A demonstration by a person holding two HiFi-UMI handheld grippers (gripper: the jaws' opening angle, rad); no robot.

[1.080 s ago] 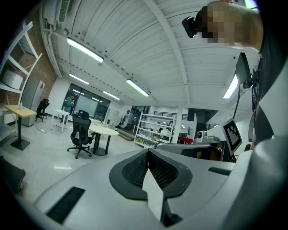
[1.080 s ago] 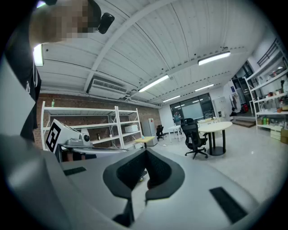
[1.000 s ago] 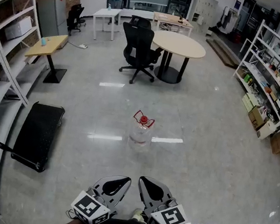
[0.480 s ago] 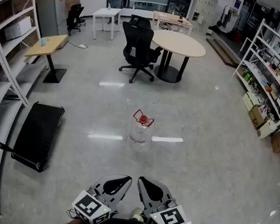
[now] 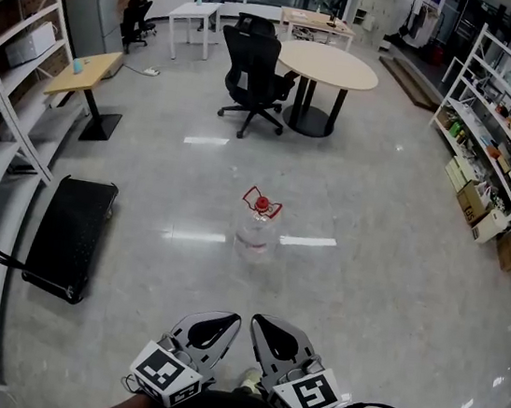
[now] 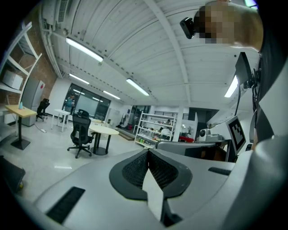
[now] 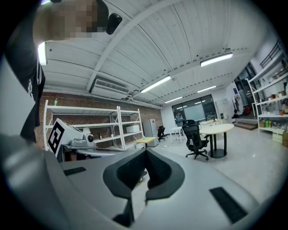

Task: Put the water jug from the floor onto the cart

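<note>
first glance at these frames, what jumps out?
A clear water jug with a red cap stands alone in the middle of the shiny floor, straight ahead. A flat black cart sits on the floor at the left. At the bottom edge, the left hand-held gripper and right hand-held gripper sit side by side, both shut and empty, well short of the jug.

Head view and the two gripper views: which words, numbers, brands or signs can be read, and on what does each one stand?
No text can be read in any view.
Water jug: no legible label; too small.
Cardboard boxes by the right shelves: print, if any, too small to read.
Marker cubes: black-and-white square patterns only, no letters or numbers.
</note>
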